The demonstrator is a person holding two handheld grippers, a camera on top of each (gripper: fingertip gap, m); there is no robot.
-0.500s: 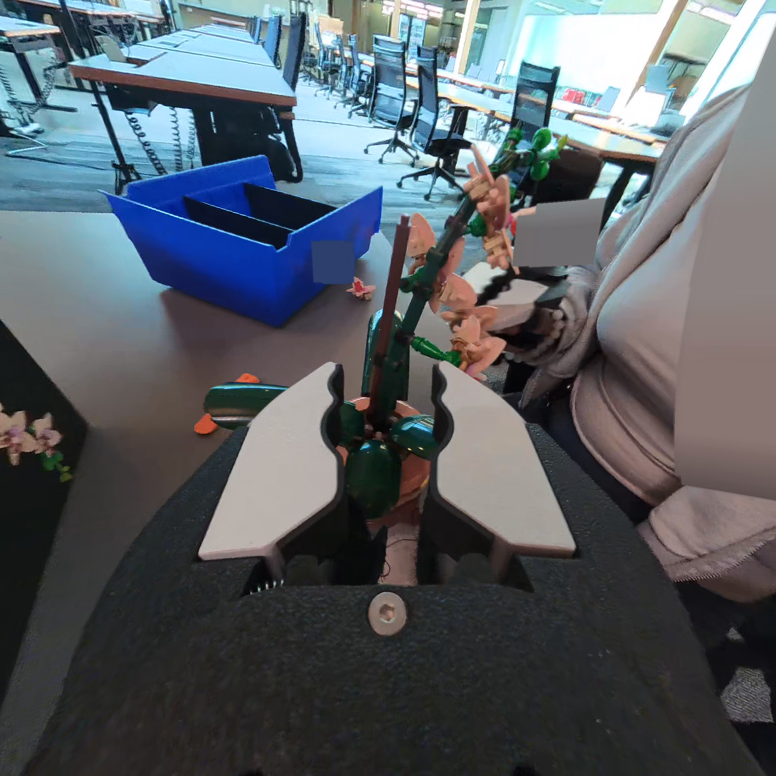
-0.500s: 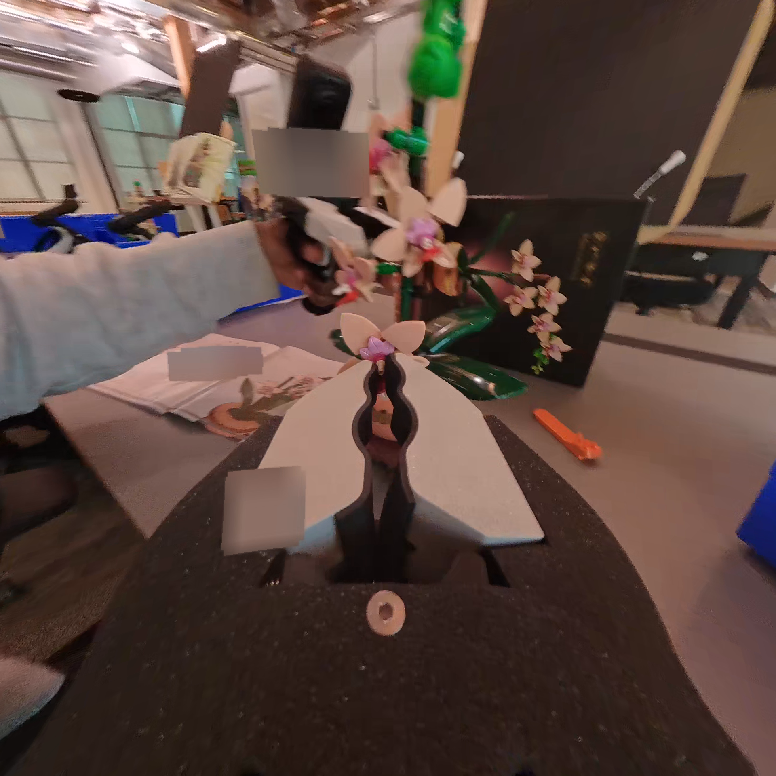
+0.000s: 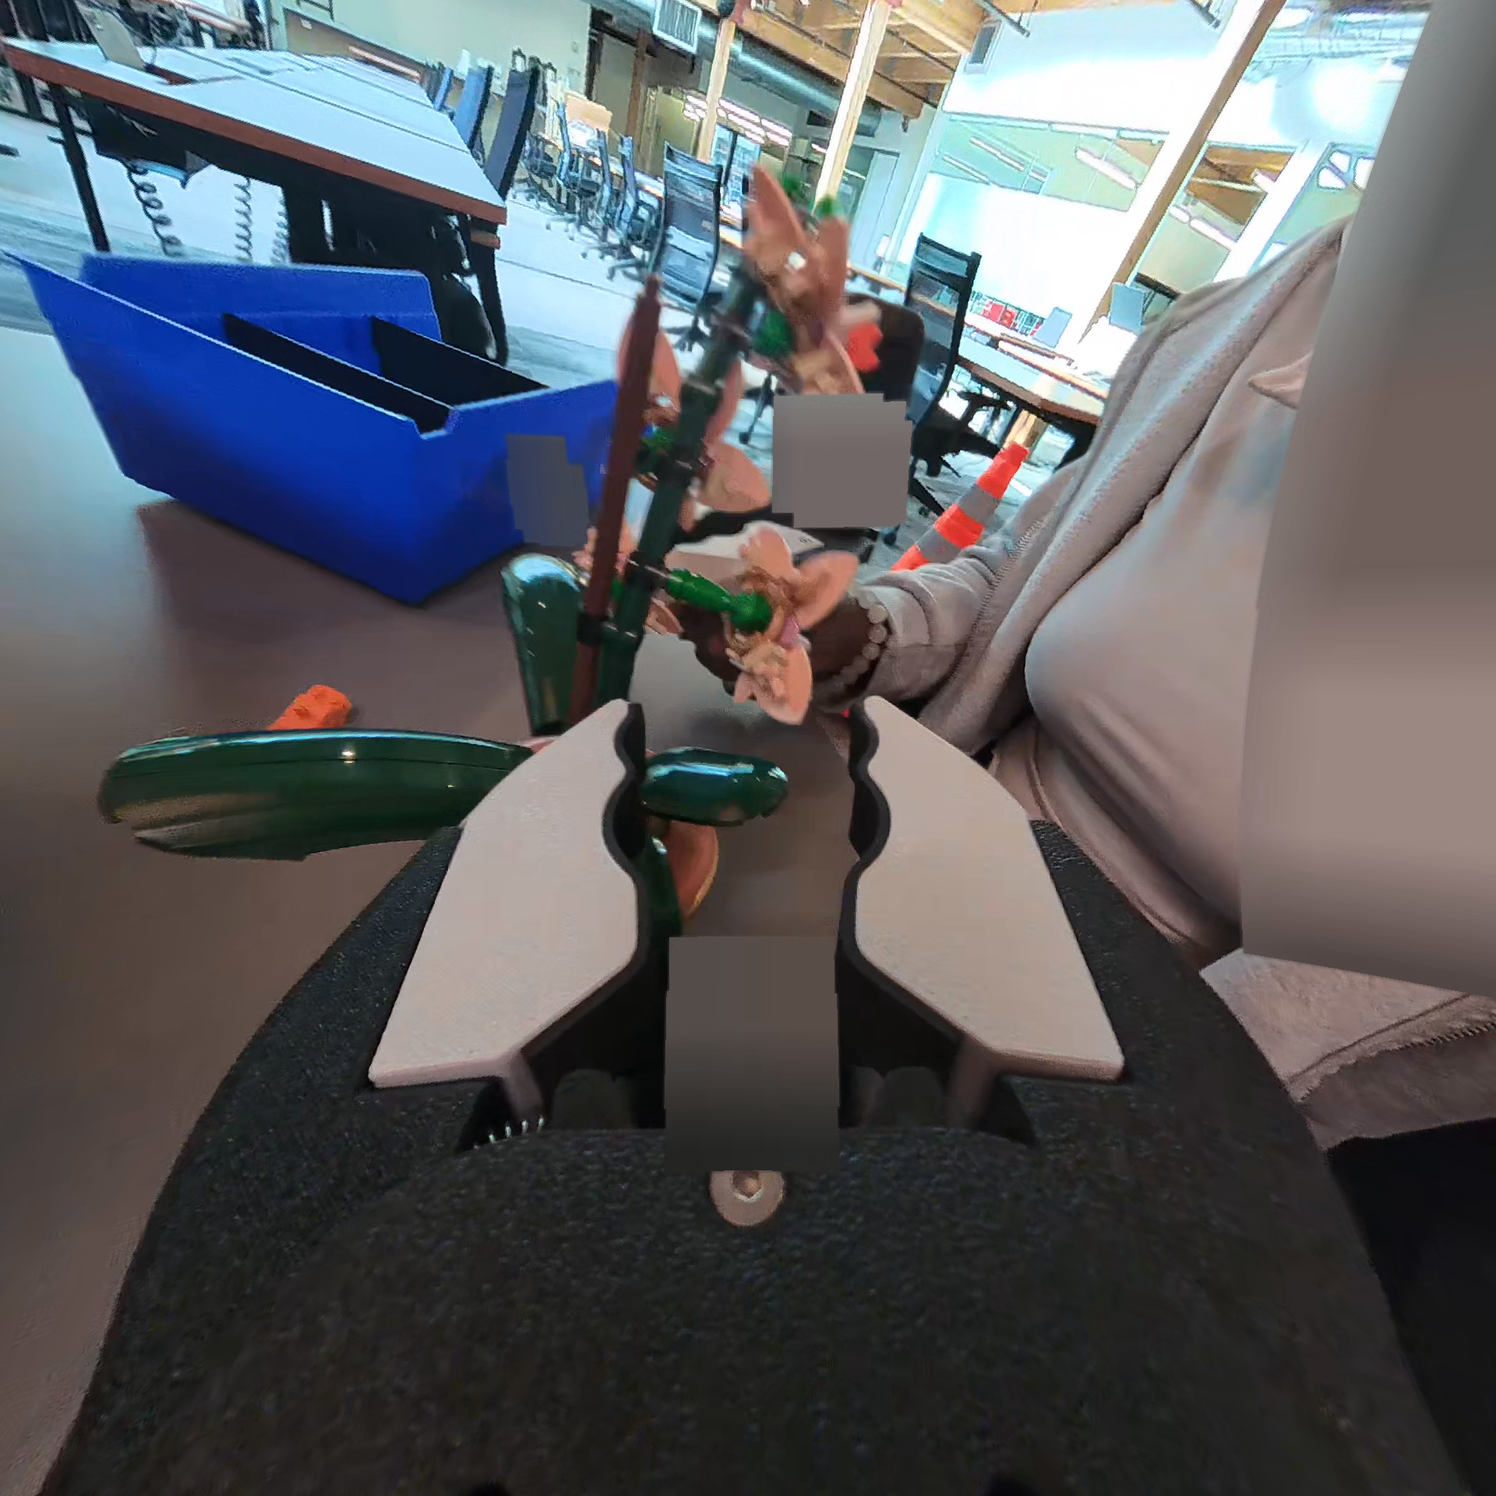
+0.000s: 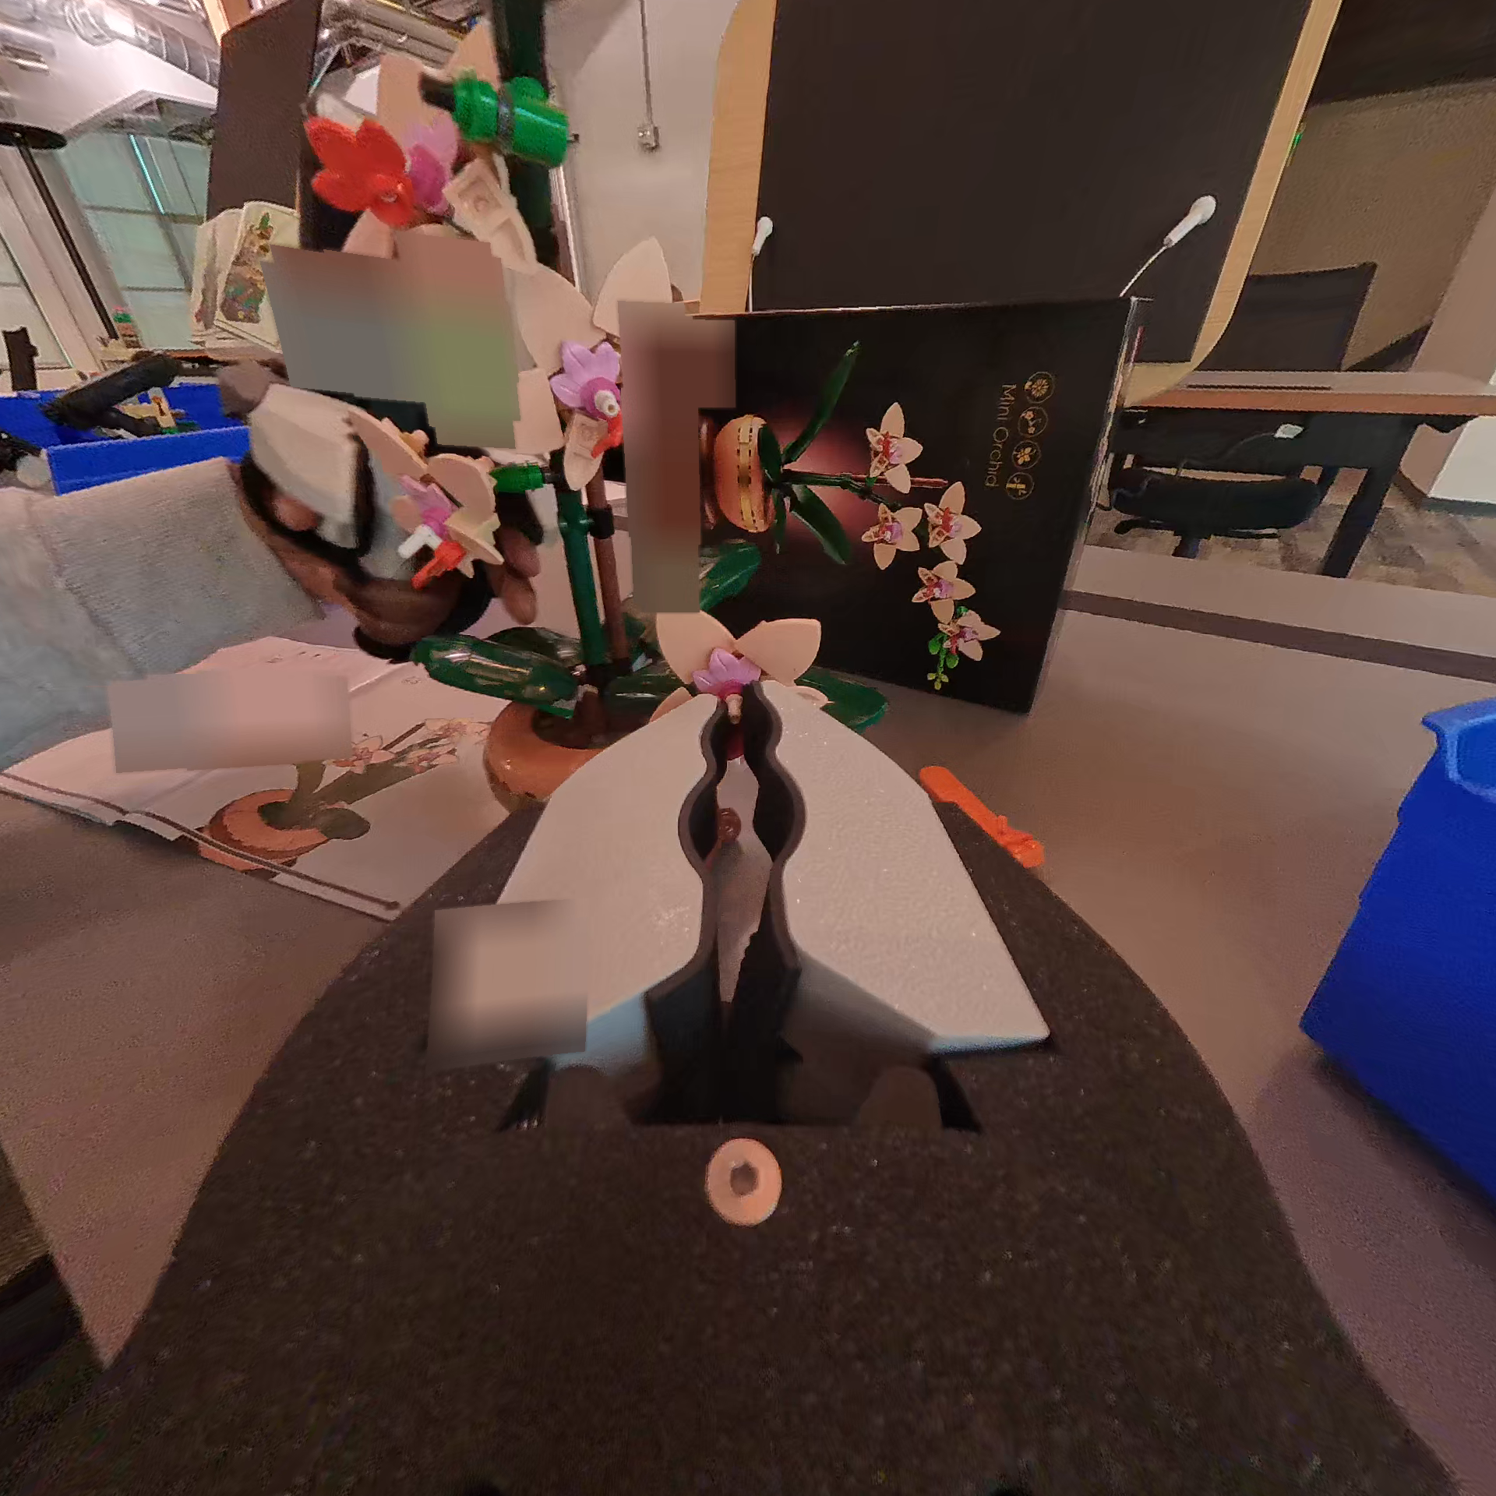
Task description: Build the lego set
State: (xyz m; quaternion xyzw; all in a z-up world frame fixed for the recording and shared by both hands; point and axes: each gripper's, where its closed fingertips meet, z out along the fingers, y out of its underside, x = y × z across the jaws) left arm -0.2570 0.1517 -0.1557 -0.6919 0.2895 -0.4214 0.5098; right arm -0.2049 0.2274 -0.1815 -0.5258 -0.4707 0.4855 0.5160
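Right claw (image 4: 741,712) is pinched nearly closed on a loose orchid blossom (image 4: 733,652), held at centre frame, petals fanned above the tips. The orchid plant (image 4: 587,567) stands on the desk just beyond, up and left of it, stem running near vertical. Left claw (image 3: 741,728) gapes wide, empty, the pot (image 3: 688,862) low between its jaws. The right claw is nearer for mounting the flower.

A lego orchid (image 4: 591,567) is standing upright on the counter (image 4: 1133,769) in a tan pot (image 4: 526,749), dark green leaves (image 3: 308,789) spreading at its base, cream-and-pink blossoms lining its green stem. A loose flower piece (image 4: 733,652) is sitting pinched just beside the pot.
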